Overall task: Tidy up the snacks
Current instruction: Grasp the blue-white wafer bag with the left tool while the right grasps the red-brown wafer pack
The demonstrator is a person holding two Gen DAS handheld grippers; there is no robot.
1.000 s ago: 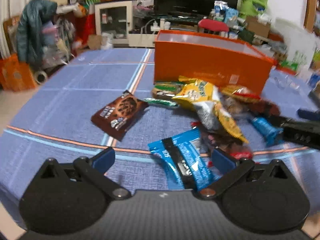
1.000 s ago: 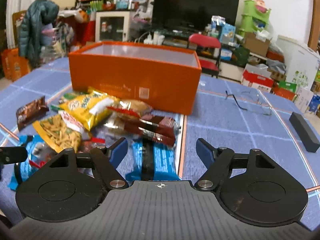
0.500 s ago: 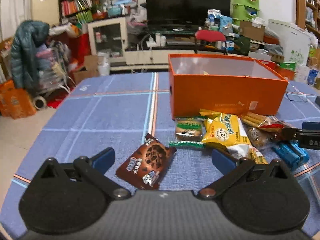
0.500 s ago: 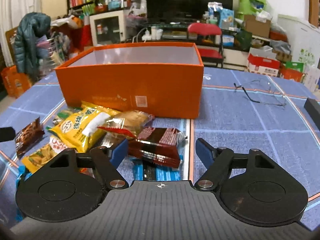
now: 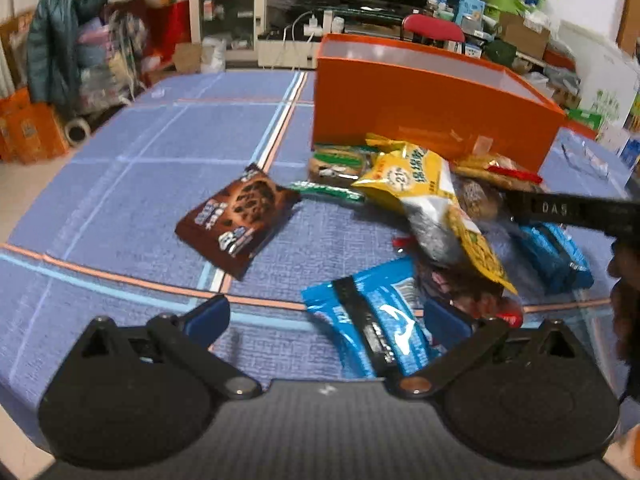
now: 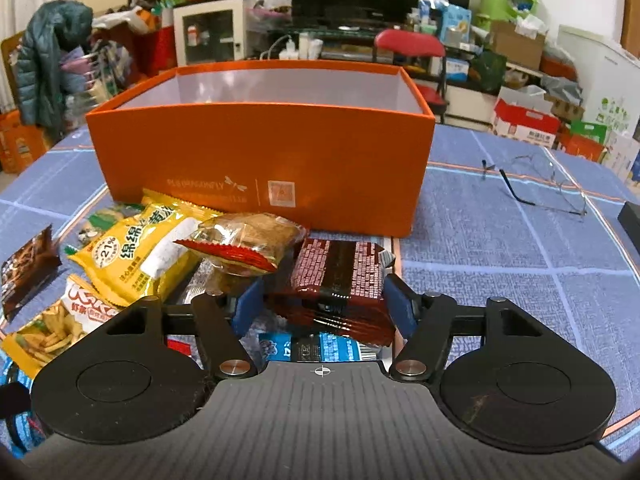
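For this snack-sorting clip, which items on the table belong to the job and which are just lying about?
Part of the job:
- orange box
- dark red packet, between the right gripper jaws
- yellow bag
- brown cookie packet
- blue packet, by the left gripper

Lying about:
- eyeglasses
- black case

Orange box point(image 6: 260, 152), yellow packet point(image 6: 136, 256), blue grid-lined tablecloth point(image 6: 500, 248), dark-red brick-patterned packet point(image 6: 336, 276)
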